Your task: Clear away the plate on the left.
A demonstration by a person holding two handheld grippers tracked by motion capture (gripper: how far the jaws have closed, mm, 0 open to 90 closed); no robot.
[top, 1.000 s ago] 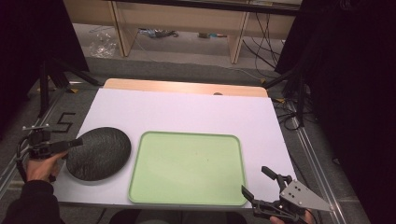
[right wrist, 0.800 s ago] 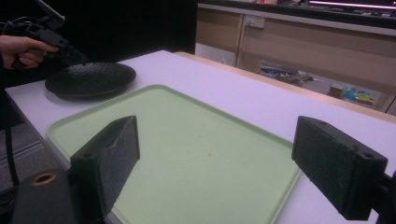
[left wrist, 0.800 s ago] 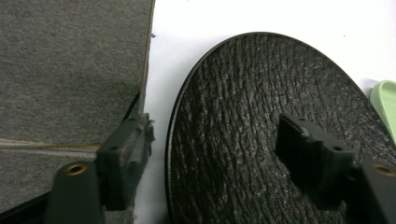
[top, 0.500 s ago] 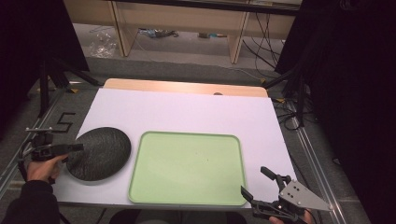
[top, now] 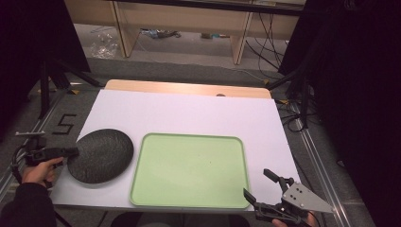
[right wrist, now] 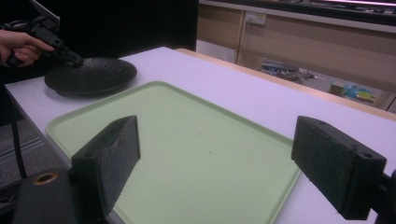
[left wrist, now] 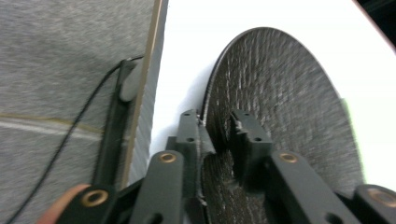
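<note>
My left gripper (top: 71,152) has just been closing on the near rim of the round black plate (top: 100,154), whose surface is rough and finely ridged; in the left gripper view the two pads (left wrist: 196,135) pinch that rim, one above and one below it. The plate (left wrist: 280,102) spreads away ahead of these jaws on the smooth white table (top: 189,113). Beyond the plate lies a matte pale-green rectangular tray (top: 191,170) with rounded corners. My right gripper (top: 257,189) is released, its coarse black block-shaped pads (right wrist: 109,156) wide apart just beside the tray's (right wrist: 201,154) corner.
</note>
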